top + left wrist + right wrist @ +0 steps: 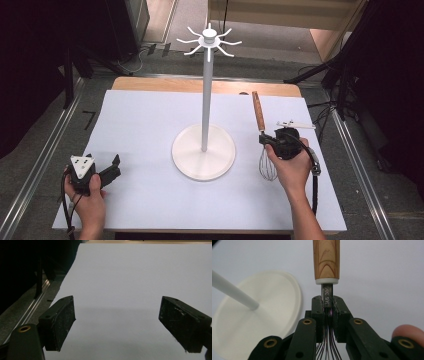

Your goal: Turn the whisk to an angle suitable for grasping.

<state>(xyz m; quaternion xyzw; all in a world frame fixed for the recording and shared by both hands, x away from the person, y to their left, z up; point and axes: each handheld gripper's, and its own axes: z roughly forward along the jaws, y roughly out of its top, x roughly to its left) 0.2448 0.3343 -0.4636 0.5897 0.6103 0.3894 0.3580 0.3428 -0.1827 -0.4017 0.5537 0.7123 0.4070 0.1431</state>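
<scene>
where the white sheet-covered table (pixel 150 190) reaches its near left corner, the left gripper (pixel 113 170) rests low in the person's left hand (pixel 90 202), a grey three-cornered plate on top and a cable trailing back along the wrist. its jaws stand spread wide; in the left gripper view the two black pads (pixel 58 322) are far apart with bare white sheet (pixel 120 285) between them, pinching nothing.

toward the middle stands one white utensil stand (pixel 204 150): a round flat base, a thin upright pole, and a crown of curved hooks at the top. the hooks carry nothing, and the base holds nothing but its pole. in the right gripper view the base (pixel 249 322) and a slanted length of pole sit to the left of the jaws.

right of the stand, just beside its base, is one wire balloon whisk with a wooden handle (pixel 259 112). its handle points away from the person and its wire loops toward them. the right gripper (pixel 267 140), held in the right hand (pixel 292 167), is pressed together on the whisk's neck. in the right gripper view the jaws clamp the whisk (pixel 326 260) on the stamped steel collar and gathered wires below the grained handle and its white ring. whether it touches the sheet cannot be told.

two grippers, one stand, one whisk.
</scene>
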